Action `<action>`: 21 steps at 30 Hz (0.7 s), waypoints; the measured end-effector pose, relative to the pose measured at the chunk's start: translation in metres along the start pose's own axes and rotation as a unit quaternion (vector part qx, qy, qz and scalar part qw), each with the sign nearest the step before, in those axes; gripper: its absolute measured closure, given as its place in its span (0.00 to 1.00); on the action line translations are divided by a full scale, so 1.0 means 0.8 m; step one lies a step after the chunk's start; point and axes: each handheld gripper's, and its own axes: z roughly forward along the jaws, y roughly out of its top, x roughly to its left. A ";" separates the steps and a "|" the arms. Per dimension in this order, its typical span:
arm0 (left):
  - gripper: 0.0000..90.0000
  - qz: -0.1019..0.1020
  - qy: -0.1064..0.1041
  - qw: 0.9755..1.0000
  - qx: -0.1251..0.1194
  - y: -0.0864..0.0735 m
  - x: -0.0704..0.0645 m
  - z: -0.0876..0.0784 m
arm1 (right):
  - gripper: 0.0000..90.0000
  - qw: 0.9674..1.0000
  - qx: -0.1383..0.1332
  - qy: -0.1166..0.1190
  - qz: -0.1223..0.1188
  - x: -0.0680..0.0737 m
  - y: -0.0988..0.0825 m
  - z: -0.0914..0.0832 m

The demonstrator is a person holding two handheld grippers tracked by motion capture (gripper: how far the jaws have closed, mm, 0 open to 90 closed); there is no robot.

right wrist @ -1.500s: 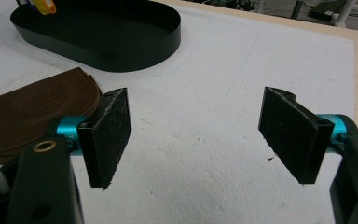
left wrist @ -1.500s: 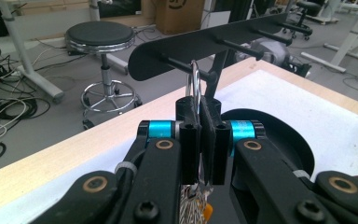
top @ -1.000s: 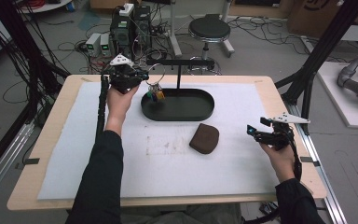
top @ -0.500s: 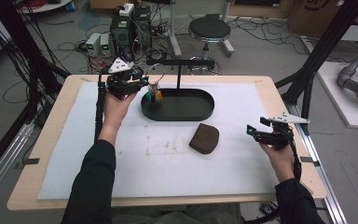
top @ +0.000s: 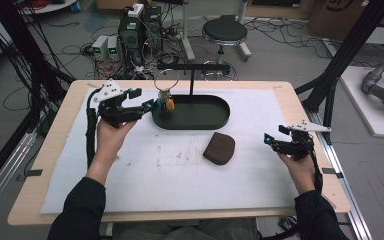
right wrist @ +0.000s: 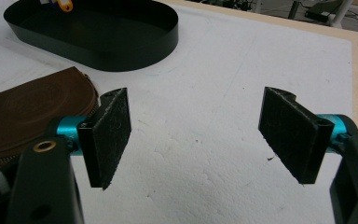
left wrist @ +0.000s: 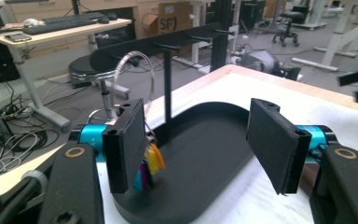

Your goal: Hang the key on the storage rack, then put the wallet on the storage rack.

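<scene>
A key ring [top: 166,82] with coloured tags [top: 166,104] hangs from the left end of the black bar [top: 192,66] of a stand rising from the black oval tray [top: 200,125]. My left gripper [top: 150,106] sits just left of the tags. Its jaws have just been opening and nothing is between its pads. In the left gripper view the left gripper [left wrist: 200,144] is open, with the ring [left wrist: 133,74] and tags [left wrist: 153,158] behind its left pad. My right gripper [top: 266,140] rests open at the table's right. In the right gripper view the right gripper [right wrist: 205,135] holds nothing.
A brown zipped pouch [top: 219,148] lies on the white mat in front of the tray; in the right gripper view the pouch [right wrist: 23,112] is left of the jaws, with the tray [right wrist: 98,37] beyond. A stool [top: 225,32] and cables stand behind the table.
My left gripper has let go of the key ring, opened wide and drawn back to the left and toward the person. The ring stays hanging on the bar. The right hand has kept still.
</scene>
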 end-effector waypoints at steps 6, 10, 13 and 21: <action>0.35 0.007 -0.003 1.000 0.020 -0.034 -0.014 -0.031 | 0.28 1.000 0.004 -0.002 -0.002 0.002 0.001 0.001; 0.34 0.008 0.004 1.000 0.028 -0.062 -0.017 -0.049 | 0.28 1.000 0.003 -0.004 -0.003 0.003 0.003 0.003; 0.33 0.001 0.013 0.999 0.035 -0.080 -0.015 -0.063 | 0.28 1.000 0.004 -0.004 -0.004 0.004 0.004 0.003; 0.33 -0.021 0.028 0.999 0.031 -0.099 -0.013 -0.086 | 0.28 1.000 0.000 -0.004 -0.009 0.007 0.004 -0.003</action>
